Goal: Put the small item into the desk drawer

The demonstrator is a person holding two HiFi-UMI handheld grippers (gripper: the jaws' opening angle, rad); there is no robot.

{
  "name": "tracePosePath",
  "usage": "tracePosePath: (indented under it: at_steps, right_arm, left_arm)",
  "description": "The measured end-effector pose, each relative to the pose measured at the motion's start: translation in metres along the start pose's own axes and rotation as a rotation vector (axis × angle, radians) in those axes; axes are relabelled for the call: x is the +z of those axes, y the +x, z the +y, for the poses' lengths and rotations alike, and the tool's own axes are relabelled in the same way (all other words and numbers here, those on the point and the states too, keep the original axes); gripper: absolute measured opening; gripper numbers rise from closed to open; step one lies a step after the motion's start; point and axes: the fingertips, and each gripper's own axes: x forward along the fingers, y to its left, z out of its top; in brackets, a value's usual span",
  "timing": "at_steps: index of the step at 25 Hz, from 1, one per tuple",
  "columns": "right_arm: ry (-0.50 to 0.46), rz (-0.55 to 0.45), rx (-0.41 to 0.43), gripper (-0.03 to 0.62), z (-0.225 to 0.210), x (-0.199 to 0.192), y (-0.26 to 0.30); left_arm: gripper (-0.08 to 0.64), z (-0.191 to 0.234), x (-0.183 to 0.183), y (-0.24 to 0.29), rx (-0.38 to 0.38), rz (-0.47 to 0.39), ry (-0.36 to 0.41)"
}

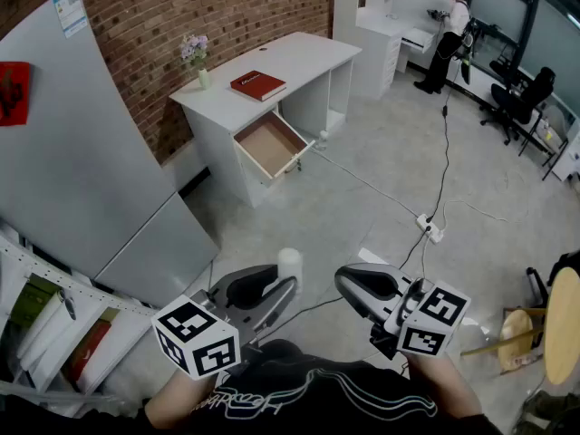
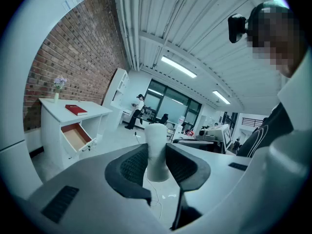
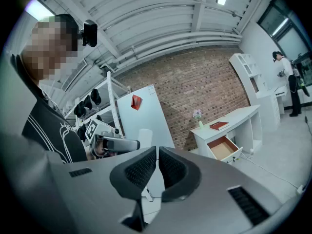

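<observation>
A small white cylinder (image 1: 289, 263) stands upright between the pads of my left gripper (image 1: 288, 284), which is shut on it; in the left gripper view the cylinder (image 2: 156, 150) sticks up above the jaws of that gripper (image 2: 157, 162). My right gripper (image 1: 349, 285) hovers beside it, shut with nothing between its fingers (image 3: 157, 167). The white desk (image 1: 272, 62) stands far ahead by the brick wall, its wooden drawer (image 1: 269, 143) pulled open. That drawer also shows in both gripper views (image 2: 74, 136) (image 3: 223, 148). Both grippers are well short of the desk, over the floor.
A red book (image 1: 257, 85) and a flower vase (image 1: 199, 57) sit on the desk. A large grey panel (image 1: 82, 170) and a shelf rack (image 1: 45, 315) stand at left. A power strip (image 1: 430, 229) with cables lies on the floor. A person (image 1: 450, 34) stands far off; a wooden stool (image 1: 544, 324) is at right.
</observation>
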Motion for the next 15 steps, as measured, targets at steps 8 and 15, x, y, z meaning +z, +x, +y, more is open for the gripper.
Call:
tracePosePath:
  at_steps: [8,15]
  right_arm:
    - [0.002,-0.013,-0.011,0.051,0.008,0.003,-0.012]
    - [0.032,-0.023,-0.04,0.052,0.002,-0.002,-0.019]
  left_arm:
    - [0.129,-0.014,0.006,-0.006,0.02,0.0,0.001]
    - [0.129,-0.011,0.005,-0.005,0.026,-0.012,-0.016]
